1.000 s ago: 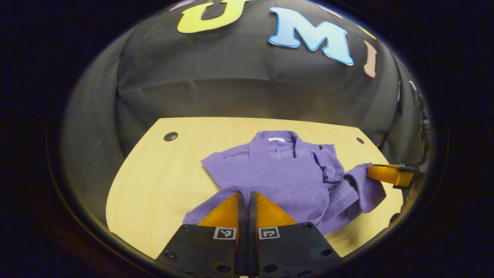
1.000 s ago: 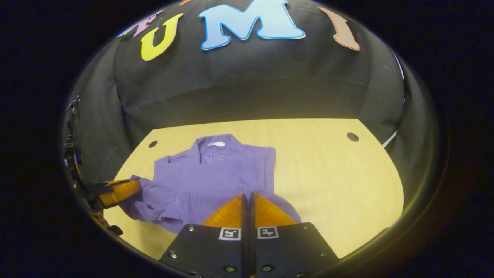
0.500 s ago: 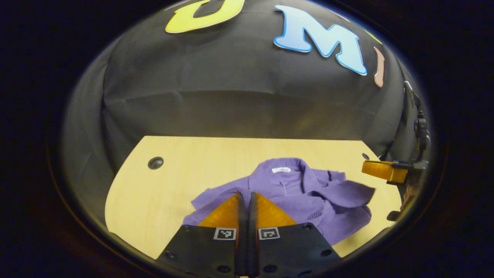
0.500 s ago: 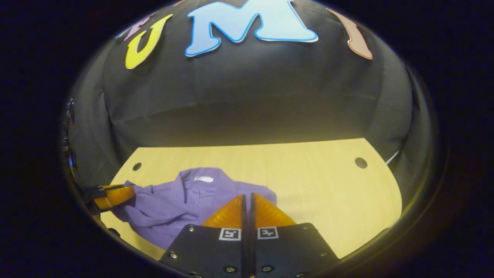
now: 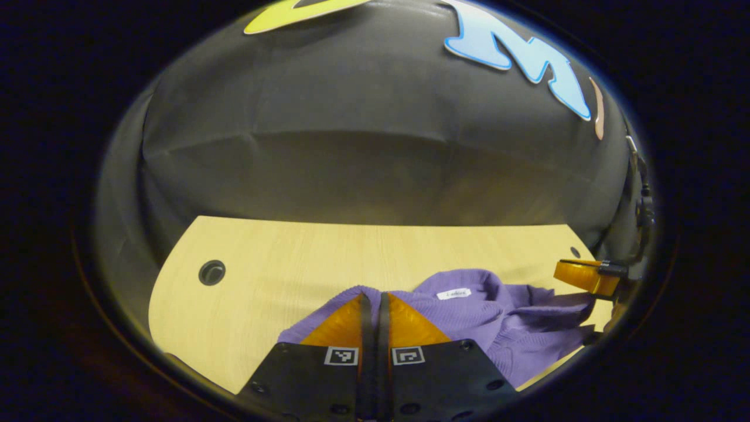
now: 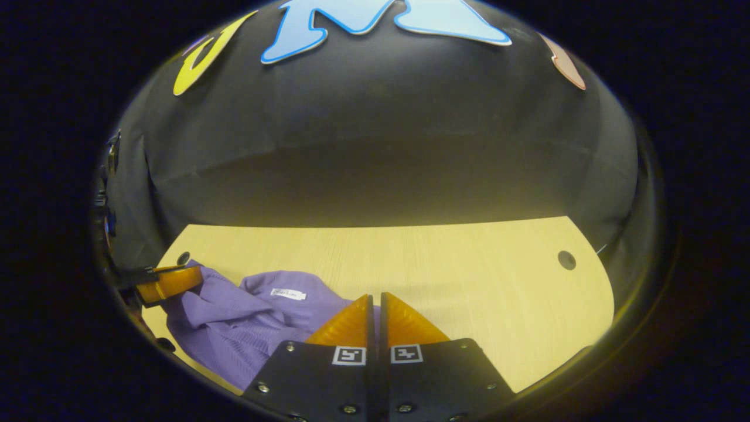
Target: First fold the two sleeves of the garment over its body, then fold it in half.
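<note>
Both grippers are clamped on the purple garment (image 5: 504, 319): the left gripper (image 5: 372, 300) pinches one edge, the right gripper (image 6: 375, 300) another. The garment lies bunched, collar towards the tabletop's (image 6: 469, 281) far edge.

garment (image 5: 504, 319) lower part: hidden behind the left gripper (image 5: 375, 305) body, likewise behind the right gripper (image 6: 375, 305)
pinched cloth: concealed between each pair of closed fingers
neck tag (image 6: 288, 293): print too small to tell
table (image 6: 469, 281) near edge: cut off at the bottom
</note>
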The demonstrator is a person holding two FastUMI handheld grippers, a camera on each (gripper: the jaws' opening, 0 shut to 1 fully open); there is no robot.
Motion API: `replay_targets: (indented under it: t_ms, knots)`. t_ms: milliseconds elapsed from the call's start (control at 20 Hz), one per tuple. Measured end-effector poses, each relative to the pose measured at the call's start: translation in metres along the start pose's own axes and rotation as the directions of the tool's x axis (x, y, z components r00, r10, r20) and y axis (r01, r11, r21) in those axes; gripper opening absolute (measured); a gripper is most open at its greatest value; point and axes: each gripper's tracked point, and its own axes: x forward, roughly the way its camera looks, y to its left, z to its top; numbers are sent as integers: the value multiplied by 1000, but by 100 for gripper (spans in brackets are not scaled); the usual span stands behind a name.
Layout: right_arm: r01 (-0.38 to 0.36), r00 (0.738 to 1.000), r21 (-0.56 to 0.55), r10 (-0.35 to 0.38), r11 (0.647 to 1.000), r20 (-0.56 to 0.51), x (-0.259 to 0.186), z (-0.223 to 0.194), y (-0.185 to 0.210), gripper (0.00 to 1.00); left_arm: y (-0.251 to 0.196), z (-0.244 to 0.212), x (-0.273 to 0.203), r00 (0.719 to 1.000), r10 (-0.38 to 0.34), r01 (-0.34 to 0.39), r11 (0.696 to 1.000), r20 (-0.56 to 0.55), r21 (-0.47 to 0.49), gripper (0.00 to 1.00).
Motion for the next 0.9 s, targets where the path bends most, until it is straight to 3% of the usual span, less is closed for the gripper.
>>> replay_targets:
  t_ms: [350, 600, 700, 850, 900]
  knots:
    - [2, 1000, -1, -2, 1000, -4, 1, -1, 0, 1, 3, -23, 11, 998, 36, -37, 999, -58, -25, 7]
    - [-17, 999, -30, 18, 999, 35, -21, 13, 6, 1, -5, -3, -9, 1000, 25, -25, 997, 5, -75, 7]
    - [-24, 998, -38, 26, 999, 55, -32, 19, 9, 1, -1, 2, -20, 999, 51, -49, 997, 19, -65, 23]
    - [-35, 996, -38, 38, 999, 85, -52, 25, 12, 1, -9, 10, -41, 998, 41, -38, 998, 45, -59, 72]
    - [-38, 995, -39, 41, 999, 95, -61, 27, 13, 1, -11, 11, -50, 997, 42, -39, 998, 58, -52, 75]
